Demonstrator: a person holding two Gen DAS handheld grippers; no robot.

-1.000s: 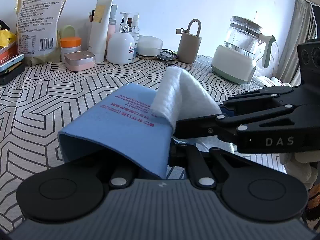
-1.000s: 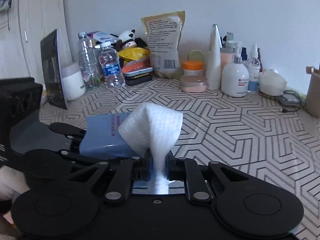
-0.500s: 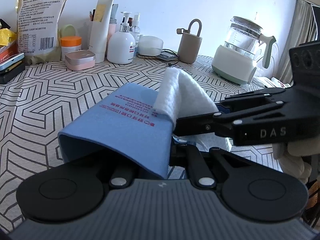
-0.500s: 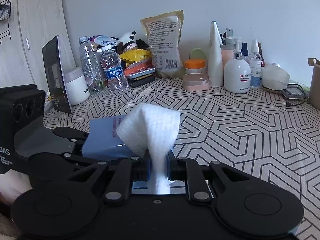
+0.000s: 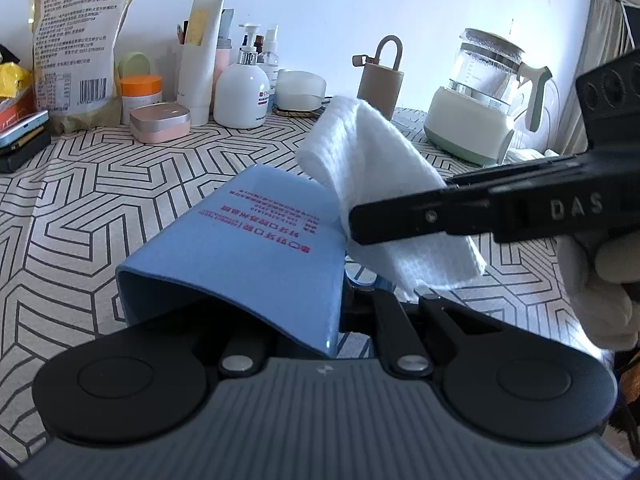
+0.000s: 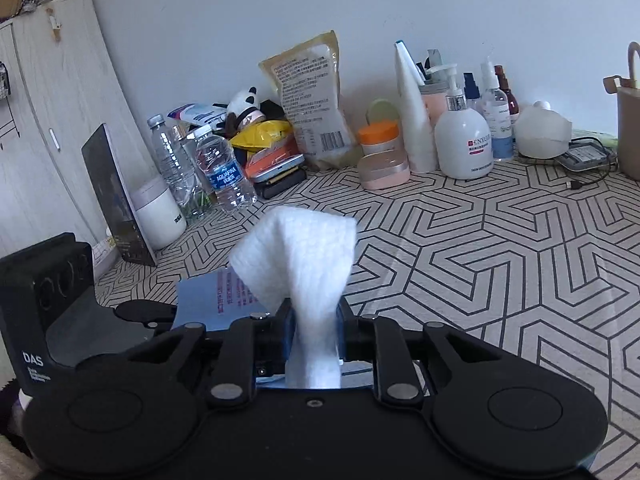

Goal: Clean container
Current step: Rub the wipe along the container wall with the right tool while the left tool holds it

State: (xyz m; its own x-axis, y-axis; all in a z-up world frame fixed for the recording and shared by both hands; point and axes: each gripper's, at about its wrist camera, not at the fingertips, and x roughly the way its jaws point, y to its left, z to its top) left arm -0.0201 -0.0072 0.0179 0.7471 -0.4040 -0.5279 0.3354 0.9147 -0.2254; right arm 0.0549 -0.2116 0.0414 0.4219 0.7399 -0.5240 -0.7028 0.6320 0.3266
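Observation:
A blue container (image 5: 240, 248) with red print lies on its side above the patterned tablecloth. My left gripper (image 5: 348, 306) is shut on its wall at the rim. In the right wrist view only a corner of the blue container (image 6: 208, 300) shows, at lower left. My right gripper (image 6: 314, 320) has a folded white cloth (image 6: 304, 248) pinched between its fingers, and its jaws are opening. In the left wrist view the right gripper (image 5: 360, 224) comes in from the right. There the white cloth (image 5: 372, 160) rests against the container's far right edge. A white-gloved hand (image 5: 600, 304) holds the right gripper.
Along the back wall stand a snack bag (image 5: 76, 40), a pump bottle (image 5: 242, 92), jars and a tan holder (image 5: 380, 80). A glass kettle (image 5: 480, 96) is at the right, water bottles (image 6: 224, 172) and a dark panel (image 6: 116, 200) at the left. Patterned tablecloth (image 6: 480, 260) lies open ahead.
The right gripper has risen a little and rolled, lifting the cloth higher against the container's edge. The cloth's loose end now hangs below its finger. The left gripper and container stayed put.

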